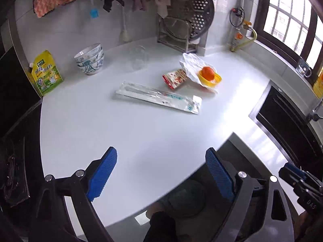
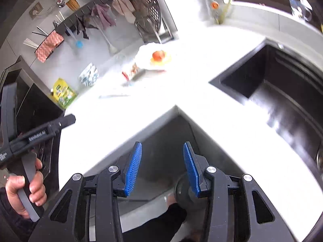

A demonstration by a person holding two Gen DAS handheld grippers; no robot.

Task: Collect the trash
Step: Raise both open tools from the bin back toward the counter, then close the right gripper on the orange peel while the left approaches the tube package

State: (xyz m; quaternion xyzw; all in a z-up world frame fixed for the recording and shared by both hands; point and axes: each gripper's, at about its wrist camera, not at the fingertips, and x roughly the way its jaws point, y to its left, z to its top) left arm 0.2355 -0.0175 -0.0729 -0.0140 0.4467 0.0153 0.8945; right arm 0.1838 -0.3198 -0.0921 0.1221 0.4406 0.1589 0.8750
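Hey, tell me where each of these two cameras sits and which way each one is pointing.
Left wrist: rides the open left gripper, facing across the white counter at the long clear packet, orange and stacked bowls.
Right wrist: rides the open right gripper, high above the counter's corner, black sink to its right; the person's left hand shows.
Shared: orange, bowls, yellow pouch.

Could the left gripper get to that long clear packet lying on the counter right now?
Probably yes. The left gripper is open and empty, and the long clear packet lies flat ahead of it with only bare white counter between. The red snack wrapper sits beyond the packet, not in the way.
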